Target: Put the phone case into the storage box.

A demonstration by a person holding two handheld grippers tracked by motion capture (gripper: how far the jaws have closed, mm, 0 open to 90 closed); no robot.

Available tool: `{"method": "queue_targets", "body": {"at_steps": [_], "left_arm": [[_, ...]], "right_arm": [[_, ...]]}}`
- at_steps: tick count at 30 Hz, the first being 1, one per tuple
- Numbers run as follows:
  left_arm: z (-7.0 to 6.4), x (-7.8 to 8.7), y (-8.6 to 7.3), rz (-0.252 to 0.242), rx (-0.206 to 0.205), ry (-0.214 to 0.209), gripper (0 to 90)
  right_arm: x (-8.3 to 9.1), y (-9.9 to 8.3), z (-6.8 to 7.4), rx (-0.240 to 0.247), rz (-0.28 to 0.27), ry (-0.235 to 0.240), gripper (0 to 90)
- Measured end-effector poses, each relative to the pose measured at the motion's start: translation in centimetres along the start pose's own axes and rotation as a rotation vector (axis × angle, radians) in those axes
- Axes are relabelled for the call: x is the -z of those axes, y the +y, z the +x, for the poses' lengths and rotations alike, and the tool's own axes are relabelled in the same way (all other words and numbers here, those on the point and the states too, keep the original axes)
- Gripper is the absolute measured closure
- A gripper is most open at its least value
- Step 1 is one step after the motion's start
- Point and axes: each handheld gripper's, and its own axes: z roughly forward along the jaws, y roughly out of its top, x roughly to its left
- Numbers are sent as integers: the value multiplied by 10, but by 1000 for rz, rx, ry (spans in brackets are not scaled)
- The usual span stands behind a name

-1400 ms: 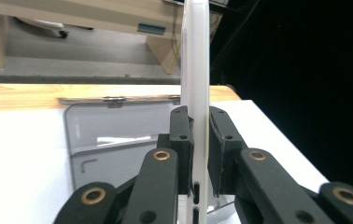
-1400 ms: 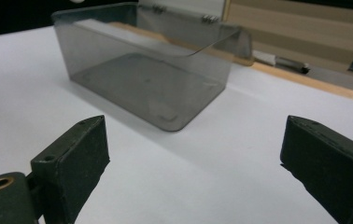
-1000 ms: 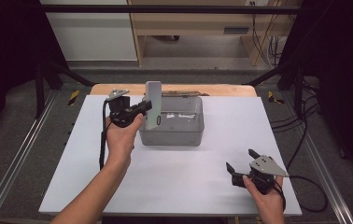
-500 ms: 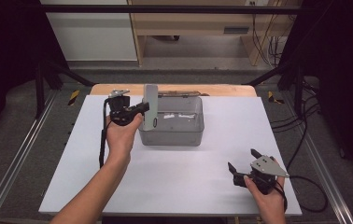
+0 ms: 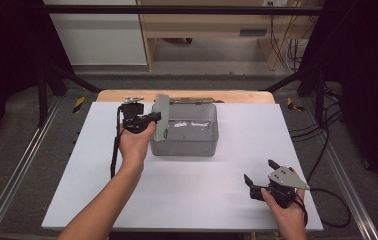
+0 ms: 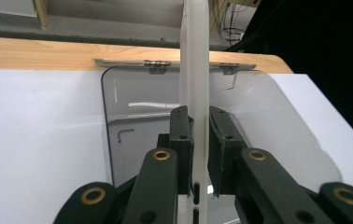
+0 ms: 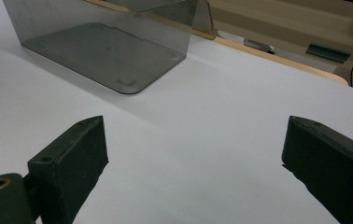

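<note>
While the lid (image 5: 161,122) stands raised on edge at the left side of the box (image 5: 187,131), the entry reads as follows. Item: 1 smoky clear plastic box, hinged along its far edge, set toward the back of the white bench (image 5: 187,195). Handling, by judgement: light, stiff, smooth and likely slippery; thin panel, prone to cracking at the 2 hinges (image 6: 158,66) if twisted. Best hold: the lid's free edge, away from the hinges. Left gripper (image 5: 149,119): fingers (image 6: 182,135) clamped on that free edge, 1 on each face of the panel. Right gripper (image 5: 261,172): fingers (image 7: 69,154) spread wide, holding nothing, low over bare bench near the front right corner, well apart from the box.
</note>
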Motion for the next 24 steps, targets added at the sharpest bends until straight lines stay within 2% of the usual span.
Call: {"method": "queue_targets", "body": {"at_steps": [4,24], "left_arm": [[5,-11,-2,8,17,10,811],[10,-45,-17,69,65,13,811]], "right_arm": [[0,0,0,-3,-2,8,70],[1,-1,-1,-15,0,16,68]]}}
